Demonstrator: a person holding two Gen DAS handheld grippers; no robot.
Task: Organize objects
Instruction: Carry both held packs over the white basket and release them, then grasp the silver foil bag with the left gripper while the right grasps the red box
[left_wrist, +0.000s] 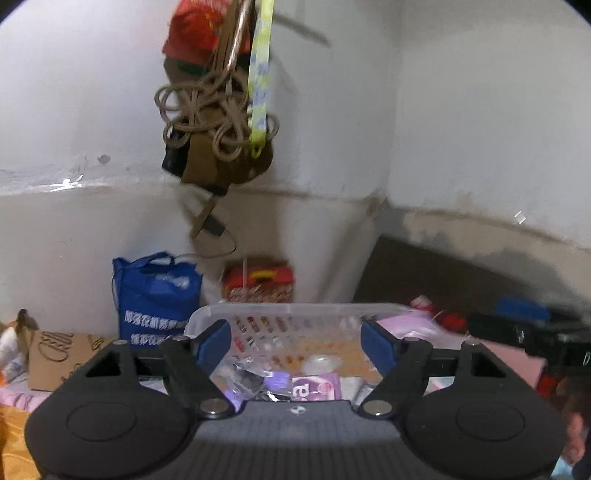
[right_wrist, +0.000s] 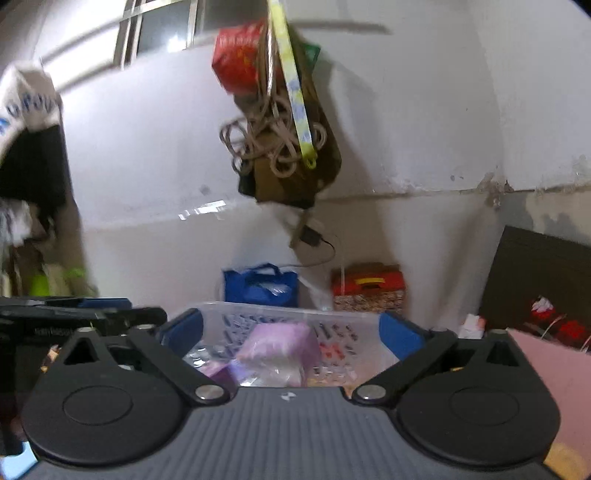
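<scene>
A clear plastic basket (left_wrist: 295, 310) with slotted walls sits just ahead of both grippers; it also shows in the right wrist view (right_wrist: 280, 308). It holds small packets, among them a purple packet (left_wrist: 317, 386) and a pale pink-purple bag (right_wrist: 277, 347). My left gripper (left_wrist: 295, 345) is open and empty, its blue pads spread over the basket's near side. My right gripper (right_wrist: 291, 328) is open and empty, also over the basket. The left gripper's black body (right_wrist: 74, 317) shows at the left of the right wrist view.
A blue shopping bag (left_wrist: 157, 299) and a red box (left_wrist: 260, 282) stand against the white wall behind the basket. A bundle of rope, a yellow strap and bags (left_wrist: 221, 107) hangs overhead. Cardboard (left_wrist: 59, 354) lies left; a pink sheet (right_wrist: 554, 384) and dark board (right_wrist: 543, 273) are right.
</scene>
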